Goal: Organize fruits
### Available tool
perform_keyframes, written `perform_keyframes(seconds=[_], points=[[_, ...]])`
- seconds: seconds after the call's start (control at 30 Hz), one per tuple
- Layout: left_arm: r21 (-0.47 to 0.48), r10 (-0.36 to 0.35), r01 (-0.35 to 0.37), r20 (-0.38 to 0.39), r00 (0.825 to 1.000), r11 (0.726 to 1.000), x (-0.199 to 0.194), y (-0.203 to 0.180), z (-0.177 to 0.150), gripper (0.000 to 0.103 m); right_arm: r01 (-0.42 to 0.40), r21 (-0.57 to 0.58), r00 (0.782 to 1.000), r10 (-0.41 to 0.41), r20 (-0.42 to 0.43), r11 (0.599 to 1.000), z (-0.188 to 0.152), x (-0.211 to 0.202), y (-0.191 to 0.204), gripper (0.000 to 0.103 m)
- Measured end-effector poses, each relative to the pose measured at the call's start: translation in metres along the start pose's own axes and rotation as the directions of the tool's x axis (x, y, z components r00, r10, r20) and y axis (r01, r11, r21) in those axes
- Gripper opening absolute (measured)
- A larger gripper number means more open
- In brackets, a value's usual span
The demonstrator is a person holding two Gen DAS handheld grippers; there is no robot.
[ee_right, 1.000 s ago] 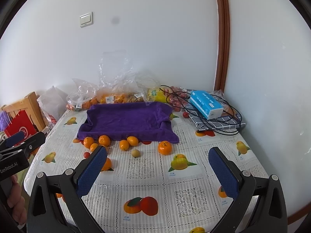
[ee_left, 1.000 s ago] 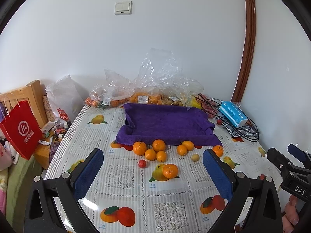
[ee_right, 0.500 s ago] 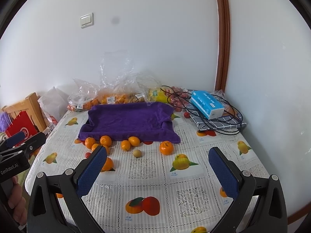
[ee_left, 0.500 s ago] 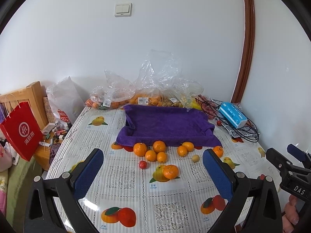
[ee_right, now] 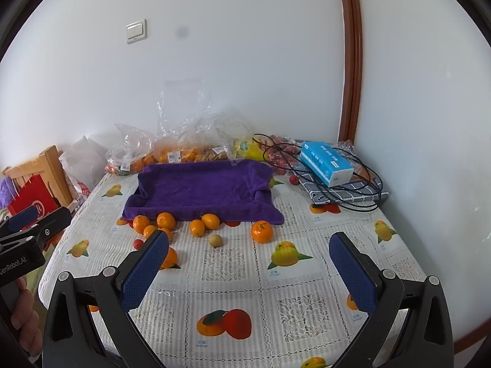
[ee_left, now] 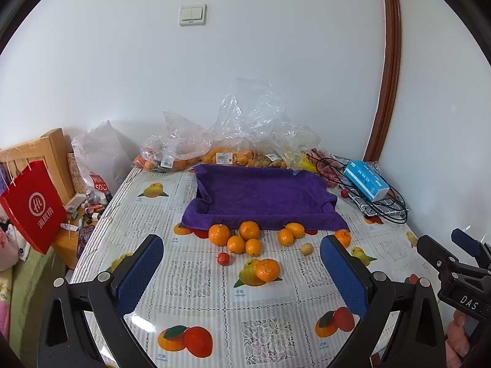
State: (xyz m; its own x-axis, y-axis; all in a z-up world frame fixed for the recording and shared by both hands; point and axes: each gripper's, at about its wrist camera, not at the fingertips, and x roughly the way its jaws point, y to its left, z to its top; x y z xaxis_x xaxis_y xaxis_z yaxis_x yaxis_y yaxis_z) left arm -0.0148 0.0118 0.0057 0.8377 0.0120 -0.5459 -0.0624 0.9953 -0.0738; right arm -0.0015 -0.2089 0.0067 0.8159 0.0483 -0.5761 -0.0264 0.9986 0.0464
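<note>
1. A tabletop (ee_left: 196,294) covered by a fruit-printed cloth is seen, set into a corner of white walls.
2. A purple towel-lined tray (ee_left: 260,196) is laid near the far edge of the tabletop, at its middle, with nothing lying in it.
3. Clear plastic bags of fruit (ee_left: 233,153) are piled along the far edge, behind the tray and touching it.
4. A blue tissue pack (ee_right: 326,162) is rested on a grey checked cloth (ee_right: 343,193) at the far right corner, with a black cable (ee_right: 365,202) looped around it.
5. The left tongs (ee_left: 242,263) are held spread wide above the near edge, with nothing between the blue pads.
6. The right tongs (ee_right: 248,266) are likewise spread wide and nothing is gripped, toward the near right part of the tabletop.
7. A red paper bag (ee_left: 33,205) is seen beyond the left edge, off the tabletop.
8. Loose mandarins (ee_left: 242,234) are scattered just in front of the tray's near side; one mandarin (ee_left: 267,270) is set apart, nearer the tongs.
9. A small pale round fruit (ee_left: 306,248) and a small red fruit (ee_left: 223,258) are lying among them.
</note>
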Motion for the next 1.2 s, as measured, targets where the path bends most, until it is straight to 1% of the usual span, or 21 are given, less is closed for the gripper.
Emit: perform_keyframes(seconds=[0.1,0.47,0.6,0.8,0.93,1.1,1.2], points=[[0.009,0.007,-0.007,0.005,1.000,1.000,-0.002,0.000,0.000,0.102,-0.005,0.005,1.000,0.005,0.001,1.000,0.000,0.000,-0.001,0.103],[-0.009,-0.001,0.001,0.001,1.000,1.000,0.000,0.002,0.001,0.102,-0.004,-0.004,1.000,0.005,0.010,1.000,0.000,-0.002,0.002,0.103],[-0.001,0.008,-0.008,0.006,1.000,1.000,0.001,0.001,0.002,0.102,-0.011,-0.002,1.000,0.011,0.012,1.000,0.000,-0.003,0.002,0.103],[-0.010,-0.010,0.010,-0.003,1.000,1.000,0.005,0.005,0.002,0.103,-0.007,-0.023,1.000,0.008,0.018,1.000,0.000,-0.001,0.005,0.103],[0.003,0.003,-0.003,-0.024,1.000,1.000,0.016,0.005,0.004,0.103,-0.020,-0.024,1.000,0.020,0.006,1.000,0.003,0.009,0.007,0.103],[0.023,0.080,-0.079,-0.047,0.996,0.997,0.036,0.009,0.004,0.103,0.009,-0.040,1.000,-0.010,-0.011,0.999,0.004,0.029,0.011,0.103],[-0.002,0.064,-0.064,-0.073,0.995,0.998,0.053,0.020,0.002,0.103,0.027,-0.043,0.999,-0.028,-0.042,0.999,0.004,0.048,0.012,0.103]])
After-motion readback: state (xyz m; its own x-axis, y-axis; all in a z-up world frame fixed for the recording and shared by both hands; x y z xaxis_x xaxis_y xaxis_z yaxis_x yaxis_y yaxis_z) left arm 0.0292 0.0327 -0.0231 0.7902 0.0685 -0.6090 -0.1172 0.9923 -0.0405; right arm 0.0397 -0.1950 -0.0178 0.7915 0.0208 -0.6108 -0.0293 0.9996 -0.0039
